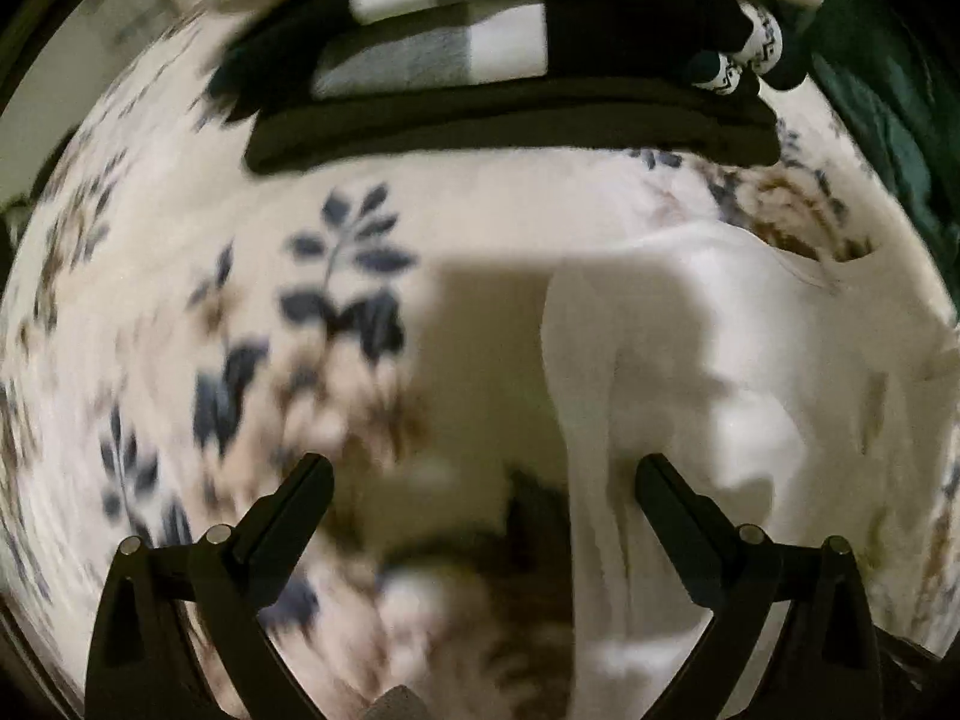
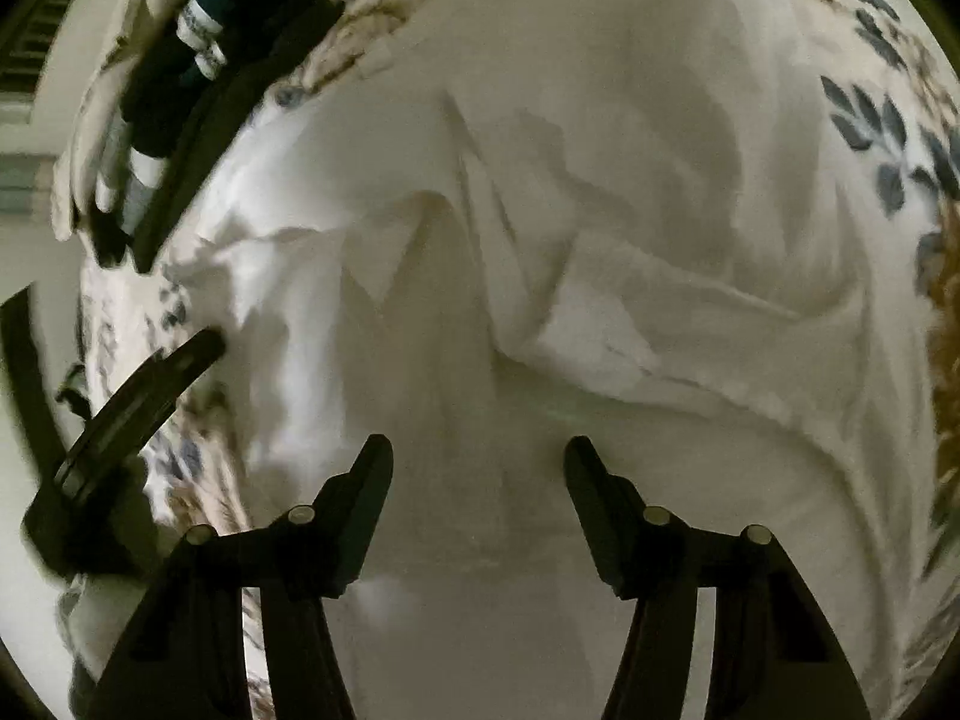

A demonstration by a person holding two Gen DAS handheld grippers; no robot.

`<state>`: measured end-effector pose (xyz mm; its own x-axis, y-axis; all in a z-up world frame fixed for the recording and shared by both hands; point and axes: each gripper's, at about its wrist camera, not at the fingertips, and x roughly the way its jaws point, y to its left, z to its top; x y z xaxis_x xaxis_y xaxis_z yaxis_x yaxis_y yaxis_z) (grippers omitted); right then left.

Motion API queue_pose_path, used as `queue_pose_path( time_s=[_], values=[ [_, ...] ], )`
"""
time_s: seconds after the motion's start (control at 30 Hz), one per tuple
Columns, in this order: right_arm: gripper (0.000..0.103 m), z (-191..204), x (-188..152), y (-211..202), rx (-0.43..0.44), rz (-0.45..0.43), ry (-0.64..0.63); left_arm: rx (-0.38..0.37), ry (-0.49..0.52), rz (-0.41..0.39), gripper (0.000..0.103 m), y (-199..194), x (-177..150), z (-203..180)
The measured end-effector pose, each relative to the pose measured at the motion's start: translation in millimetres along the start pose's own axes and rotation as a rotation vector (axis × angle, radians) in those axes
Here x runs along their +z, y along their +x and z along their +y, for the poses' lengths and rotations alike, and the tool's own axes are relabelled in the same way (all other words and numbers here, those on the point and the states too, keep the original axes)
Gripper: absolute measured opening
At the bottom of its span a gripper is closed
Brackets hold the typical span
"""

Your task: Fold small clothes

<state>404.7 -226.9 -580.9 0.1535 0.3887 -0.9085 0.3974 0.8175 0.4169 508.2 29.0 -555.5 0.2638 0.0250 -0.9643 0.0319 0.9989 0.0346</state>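
Note:
A white garment [image 1: 750, 372] lies crumpled on a floral bedspread [image 1: 180, 300]; its left edge runs down between my left fingers. My left gripper [image 1: 483, 474] is open just above the bedspread, holding nothing. In the right wrist view the white garment [image 2: 600, 240] fills most of the frame with folds and creases. My right gripper [image 2: 478, 450] is open over the garment, empty. My left gripper [image 2: 144, 396] shows at the left edge of the right wrist view, beside the garment's left edge.
A stack of folded dark clothes with grey-and-white socks [image 1: 480, 54] sits at the far side of the bed; it also shows in the right wrist view [image 2: 180, 90]. A dark green cloth [image 1: 888, 90] lies at the far right. The bedspread [image 2: 888, 120] surrounds the garment.

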Motion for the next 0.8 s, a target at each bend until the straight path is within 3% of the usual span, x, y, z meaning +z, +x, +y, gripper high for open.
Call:
queue_pose_path(
  time_s=[0.13,0.17,0.2,0.27,0.4,0.63,0.73,0.8],
  values=[
    [0.058,5,-13,7,0.076,0.029,-0.025,0.019,0.054,0.005,0.103,4,-3,3],
    [0.045,3,-17,14,0.064,0.053,-0.027,0.024,0.058,0.007,0.103,7,-1,0],
    [0.024,2,-21,20,0.052,0.069,-0.026,0.029,0.062,0.011,0.103,8,-4,1],
    [0.002,-3,-30,20,0.007,0.047,-0.025,0.027,0.061,0.019,0.103,12,-7,5],
    [0.001,-13,-53,-3,-0.047,-0.028,-0.028,0.025,0.054,0.03,0.103,29,7,-11],
    [0.002,-24,-80,-4,-0.111,-0.006,-0.004,0.017,0.056,0.031,0.103,40,8,6],
    [0.023,-27,-68,0,-0.083,0.037,0.046,0.018,0.058,-0.004,0.103,29,21,6],
    [0.059,-27,-60,-10,-0.099,0.029,0.047,0.016,0.066,-0.062,0.103,2,11,12]
  ],
)
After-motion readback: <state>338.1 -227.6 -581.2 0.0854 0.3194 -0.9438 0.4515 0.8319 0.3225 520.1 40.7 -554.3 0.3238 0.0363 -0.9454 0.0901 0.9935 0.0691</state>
